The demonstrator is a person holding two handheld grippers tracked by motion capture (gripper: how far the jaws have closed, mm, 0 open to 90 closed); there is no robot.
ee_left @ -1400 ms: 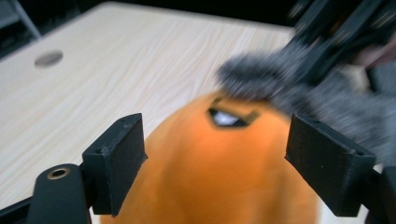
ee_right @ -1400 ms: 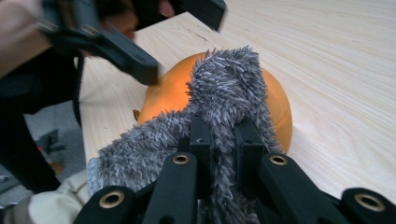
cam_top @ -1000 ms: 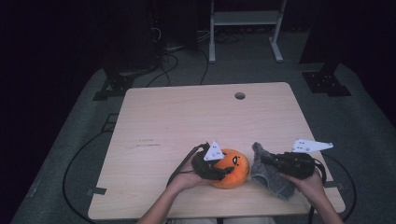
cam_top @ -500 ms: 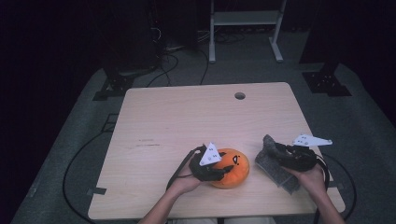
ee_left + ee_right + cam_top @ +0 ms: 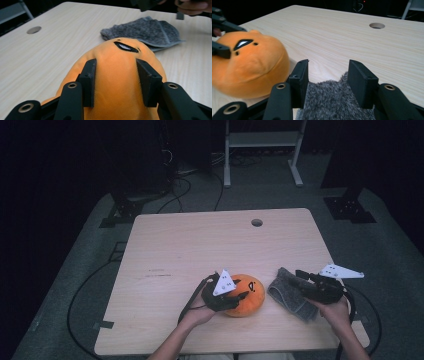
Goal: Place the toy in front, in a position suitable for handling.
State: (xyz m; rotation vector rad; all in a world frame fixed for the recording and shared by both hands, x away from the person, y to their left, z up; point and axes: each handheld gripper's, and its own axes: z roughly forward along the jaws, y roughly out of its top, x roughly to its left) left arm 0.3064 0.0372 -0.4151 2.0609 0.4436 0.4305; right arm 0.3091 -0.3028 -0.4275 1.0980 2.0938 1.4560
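Nearest you, your left gripper [image 5: 239, 296] is clamped on the orange plush [image 5: 248, 296]; in the left gripper view both pads press into its sides, and the jaws have just been closing on it [image 5: 117, 75]. The plush sits on the table [image 5: 200, 245] near the front edge, a little right of centre, its dark eye patch turned up.

Your right gripper [image 5: 300, 281] hangs over the grey cloth [image 5: 290, 296], just right of the plush. Its jaws have just been opening and now stand apart. In the right gripper view the fuzzy cloth [image 5: 334, 102] lies between and under the two black pads [image 5: 362, 80], which do not squeeze it, so the cloth is let go. The cloth lies crumpled on the table, close beside the plush but, as far as the high view shows, not touching it.

Farther off, the wooden top is bare up to a round hole [image 5: 256, 222] near the far edge. Beyond the table stand a white frame [image 5: 262, 150] and cables [image 5: 175, 185] on the dark floor.
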